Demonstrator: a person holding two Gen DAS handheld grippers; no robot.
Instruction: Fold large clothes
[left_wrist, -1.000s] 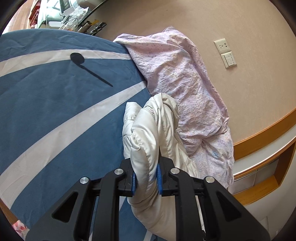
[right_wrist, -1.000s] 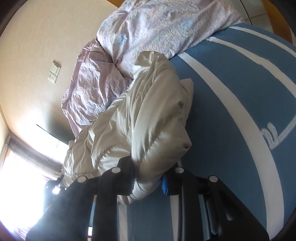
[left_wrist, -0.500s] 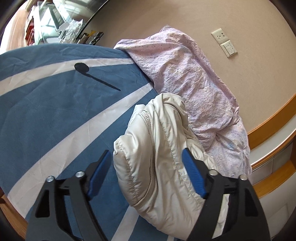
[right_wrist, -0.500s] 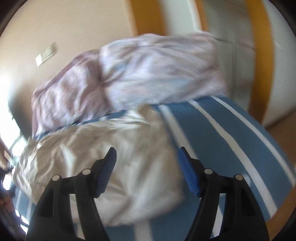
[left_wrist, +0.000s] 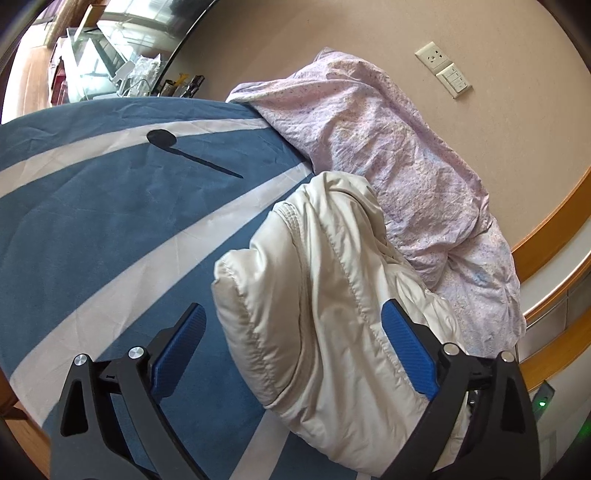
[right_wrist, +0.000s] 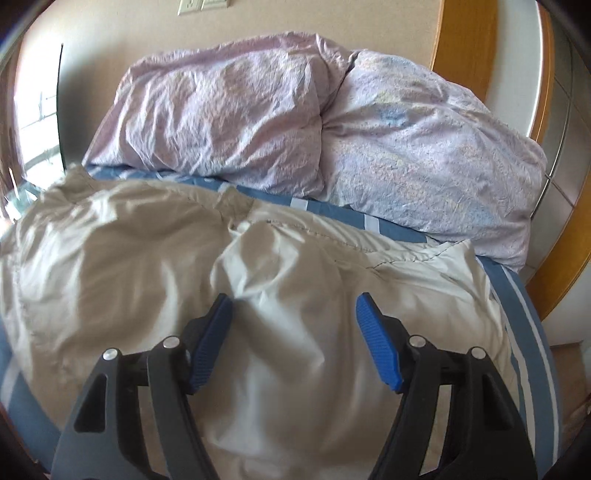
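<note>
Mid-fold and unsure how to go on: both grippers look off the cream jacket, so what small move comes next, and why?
Probably bring the right gripper down to pinch the jacket at its near edge. Its pads stand apart above loose, rumpled fabric, and the left gripper, its jaws opening, no longer grips the bunched end lying on the blue sheet.

A bed (left_wrist: 110, 221) carries everything here, spread with a blue cover crossed by broad white stripes. The cream padded jacket (left_wrist: 325, 314) lies bunched on it right in front of the left gripper (left_wrist: 291, 339). Beyond the jacket, away from the tools, a crumpled lilac quilt (right_wrist: 332, 136) is heaped on the bed against the wall.
</note>
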